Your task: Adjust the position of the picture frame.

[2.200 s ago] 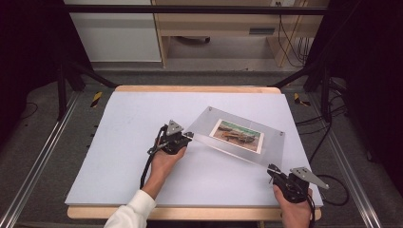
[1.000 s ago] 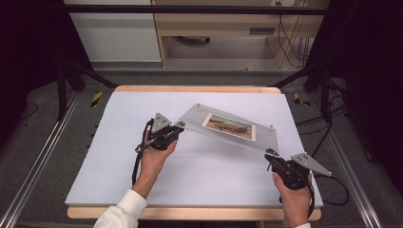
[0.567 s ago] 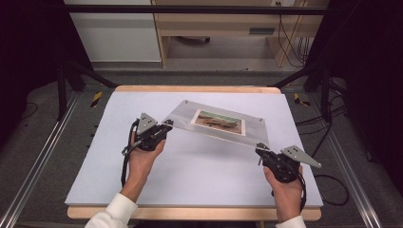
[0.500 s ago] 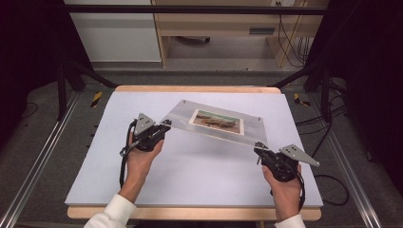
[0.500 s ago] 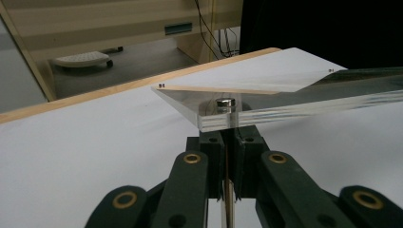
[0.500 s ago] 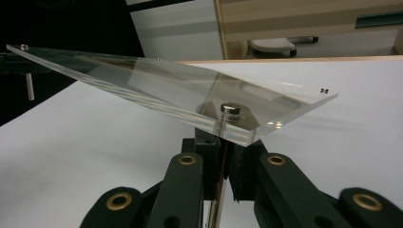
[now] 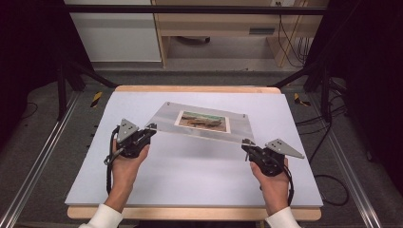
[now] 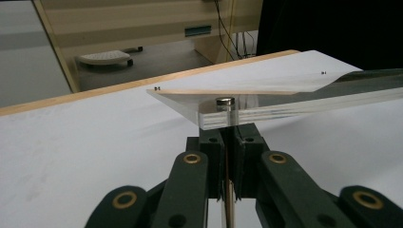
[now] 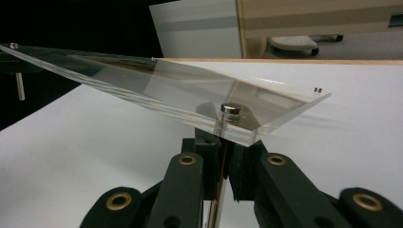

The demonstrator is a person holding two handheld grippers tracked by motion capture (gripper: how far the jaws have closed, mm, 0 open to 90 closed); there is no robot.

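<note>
i'm carrying the frame (image 7: 202,124) above the counter (image 7: 190,166), left gripper (image 7: 150,129) and right gripper (image 7: 246,145) each clamped on a corner post just ahead; i'm keeping both level, moving together.

Lab or test-rig setting. White work surface (image 7: 190,171) on a wood-edged table (image 7: 195,89), framed by black struts (image 7: 71,71) and aluminium floor rails (image 7: 38,166). Grey carpet with loose cables (image 7: 328,183); a plain wooden bench (image 7: 218,28) and white cabinet (image 7: 114,33) behind.
</note>
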